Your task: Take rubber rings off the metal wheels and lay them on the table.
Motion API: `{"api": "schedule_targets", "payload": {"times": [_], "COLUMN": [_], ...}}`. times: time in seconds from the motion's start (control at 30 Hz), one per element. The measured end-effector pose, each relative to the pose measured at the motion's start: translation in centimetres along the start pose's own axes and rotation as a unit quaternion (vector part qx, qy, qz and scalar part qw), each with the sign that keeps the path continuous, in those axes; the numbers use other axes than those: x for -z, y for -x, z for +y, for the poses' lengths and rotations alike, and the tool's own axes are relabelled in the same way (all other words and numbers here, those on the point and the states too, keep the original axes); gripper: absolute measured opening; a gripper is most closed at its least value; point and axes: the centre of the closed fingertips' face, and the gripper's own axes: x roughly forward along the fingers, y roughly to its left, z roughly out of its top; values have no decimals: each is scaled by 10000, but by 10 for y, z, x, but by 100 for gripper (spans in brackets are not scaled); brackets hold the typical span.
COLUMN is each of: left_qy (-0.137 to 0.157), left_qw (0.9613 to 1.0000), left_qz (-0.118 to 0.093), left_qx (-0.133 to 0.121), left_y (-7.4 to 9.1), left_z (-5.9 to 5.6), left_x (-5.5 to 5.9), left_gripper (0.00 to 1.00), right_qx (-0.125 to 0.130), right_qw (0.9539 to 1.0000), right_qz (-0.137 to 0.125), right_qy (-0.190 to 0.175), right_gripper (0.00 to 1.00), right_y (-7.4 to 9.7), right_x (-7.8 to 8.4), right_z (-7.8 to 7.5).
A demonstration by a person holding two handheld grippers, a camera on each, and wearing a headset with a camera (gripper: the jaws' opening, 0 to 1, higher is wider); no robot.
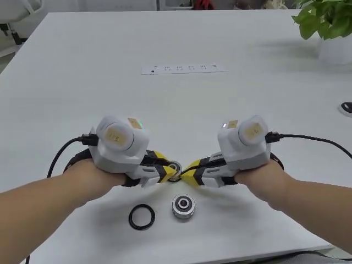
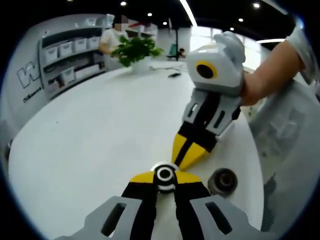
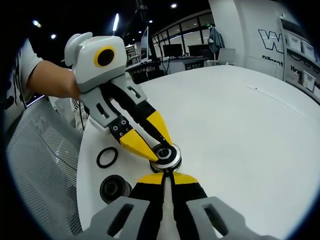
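A small metal wheel [image 1: 175,168] with a black rubber ring on its rim is held just above the white table [image 1: 181,110], between both grippers. My left gripper [image 1: 166,172] is shut on the wheel [image 2: 165,174], which sits between its yellow tips [image 2: 165,178]. My right gripper [image 1: 186,171] comes in from the opposite side. Its jaws [image 3: 165,177] are pressed together at the rim of the wheel [image 3: 166,155], pinching the ring's edge. On the table in front lie a loose black rubber ring [image 1: 142,216] [image 3: 107,157] and a second metal wheel [image 1: 183,205] [image 3: 115,189] [image 2: 222,181].
A white power strip [image 1: 183,69] lies in the middle of the table. A potted plant [image 1: 329,25] stands at the far right corner and a dark object [image 1: 346,108] lies at the right edge. The table's near edge runs just below the loose parts.
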Motion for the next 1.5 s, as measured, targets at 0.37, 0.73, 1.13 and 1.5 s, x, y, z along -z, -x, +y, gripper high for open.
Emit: {"api": "schedule_targets", "payload": {"times": [0.37, 0.73, 1.13, 1.5], "left_qy": [-64, -155, -189, -181], "left_qw": [10000, 9998, 9997, 9997], "left_qz": [48, 89, 110, 146], "left_qx": [-33, -48, -62, -95], "left_y": [1, 2, 2, 2], "left_z": [-3, -5, -4, -3], "left_x": [1, 2, 2, 2], "left_gripper": [13, 13, 12, 12], "right_qx": [28, -7, -4, -9], "right_qw": [9998, 9976, 9928, 9924], "right_qz": [-33, -188, -499, -542], "right_qy": [-209, -662, -1093, -1108], "right_gripper": [0, 0, 0, 0], "right_y": [2, 6, 9, 9], "right_x": [0, -1, -11, -14], "right_z": [0, -3, -7, -7]}}
